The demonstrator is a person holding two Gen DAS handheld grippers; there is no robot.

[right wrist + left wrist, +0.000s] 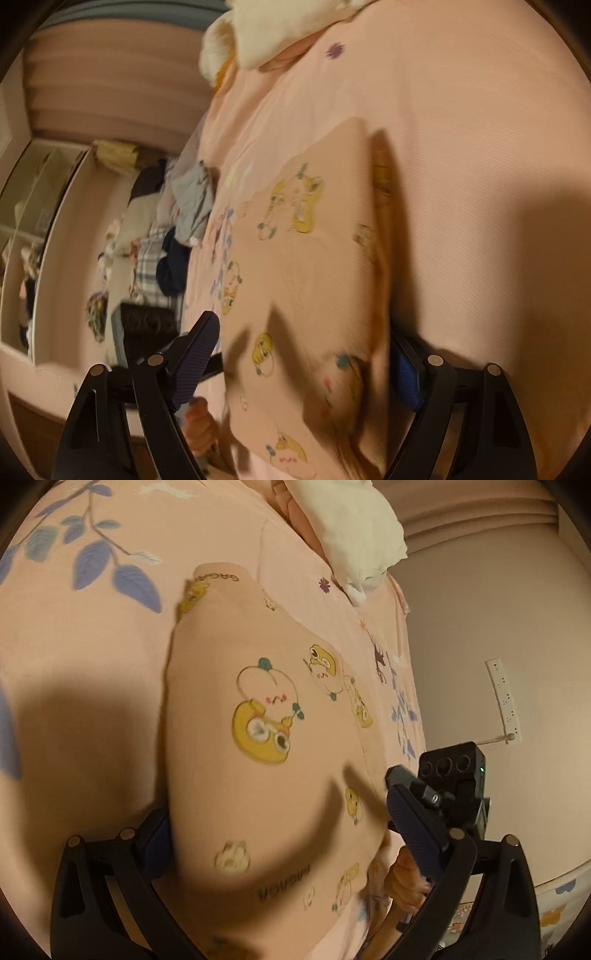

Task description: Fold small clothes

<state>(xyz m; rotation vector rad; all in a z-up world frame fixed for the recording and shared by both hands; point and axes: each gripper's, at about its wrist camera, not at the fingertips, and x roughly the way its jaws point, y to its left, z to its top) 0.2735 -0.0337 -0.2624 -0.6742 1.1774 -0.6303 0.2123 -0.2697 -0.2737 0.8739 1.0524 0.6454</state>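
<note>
One small garment (266, 738) spread flat on the bed (92, 635), pale peach knit, soft and smooth, printed with yellow cartoon ducks, round white faces and dark lettering. Lying between both sets of fingers, straight folded edge along one side. Left gripper (284, 834) low over the near end of the cloth, two black arms spread wide, ribbed blue pads facing inward, nothing pinched between them. Right gripper (306, 369) likewise splayed apart across the garment, one dark ribbed pad on each side, cloth loose beneath and not clamped. Bed cover pink, finely woven, scattered with blue leaf sprigs and small purple flowers. One cream-white bundle (354, 528) of crumpled fabric at the far end of the bed. One heap of clothes (177, 229) beyond the bed edge in the right view: plaid, navy and grey pieces, blurred. One white outlet strip (504, 698) upright on the wall.
</note>
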